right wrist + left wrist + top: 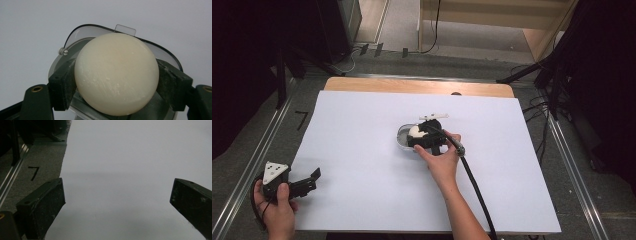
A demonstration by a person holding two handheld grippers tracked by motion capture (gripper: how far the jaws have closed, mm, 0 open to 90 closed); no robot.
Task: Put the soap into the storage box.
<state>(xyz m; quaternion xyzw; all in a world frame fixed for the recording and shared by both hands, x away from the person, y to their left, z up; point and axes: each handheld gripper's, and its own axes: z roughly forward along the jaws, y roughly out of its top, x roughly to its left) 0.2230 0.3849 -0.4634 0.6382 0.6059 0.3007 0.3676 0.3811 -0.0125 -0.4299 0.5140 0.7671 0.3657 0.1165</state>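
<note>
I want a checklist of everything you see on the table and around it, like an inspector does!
Surface: white sheet over a wooden tabletop, bare apart from the middle.
Job's things: cream ball above a round clear container; small white piece just beyond.
Clutter: nothing seen.
Grippers: right gripper shut on the ball; left gripper open, at the sheet's near left corner.
Cables: black cable trails from the right gripper.
Surroundings: grey floor with a marked 7, metal rails, dark stands.
</note>
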